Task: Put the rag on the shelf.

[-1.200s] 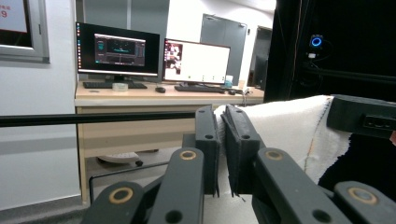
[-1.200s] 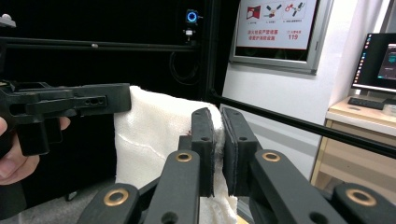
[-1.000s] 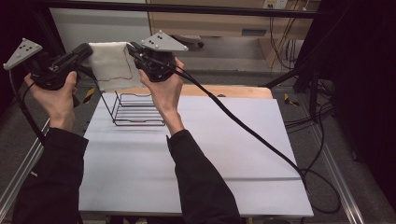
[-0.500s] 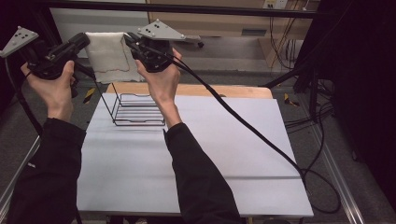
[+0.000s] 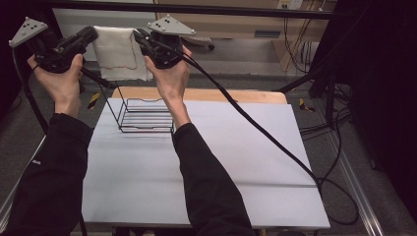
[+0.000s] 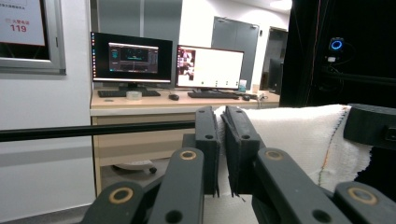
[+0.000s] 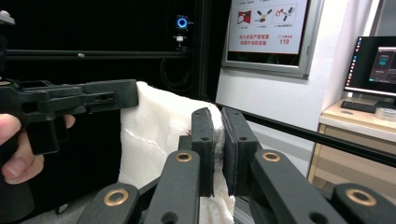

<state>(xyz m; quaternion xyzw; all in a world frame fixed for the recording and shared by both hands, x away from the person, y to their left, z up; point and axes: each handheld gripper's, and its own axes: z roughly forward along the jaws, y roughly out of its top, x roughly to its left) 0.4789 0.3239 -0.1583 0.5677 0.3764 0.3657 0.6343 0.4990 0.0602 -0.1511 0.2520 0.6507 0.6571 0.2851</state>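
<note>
A: Since half a second ago, both grippers and the white cloth (image 5: 119, 51) have been carried only a little further up and away from the table (image 5: 255, 157); little else is changed.

B: How is the cloth held?

A: It is stretched between the two, high above the far edge of the table. One top corner is pinched in the jaws of the left gripper (image 5: 91, 35), the other in the jaws of the right gripper (image 5: 139, 38), and the rest hangs down freely.

B: Are the jaws fully pressed together?

A: Nearly. In each gripper view a narrow slit is seen between the jaws, with cloth caught in it (in the right gripper view the fold is partly hidden, so the depth of the bite cannot be judged).

B: And below?

A: A black wire rack (image 5: 144, 115) is seen standing on the table beneath the cloth, apparently untouched by it
</note>
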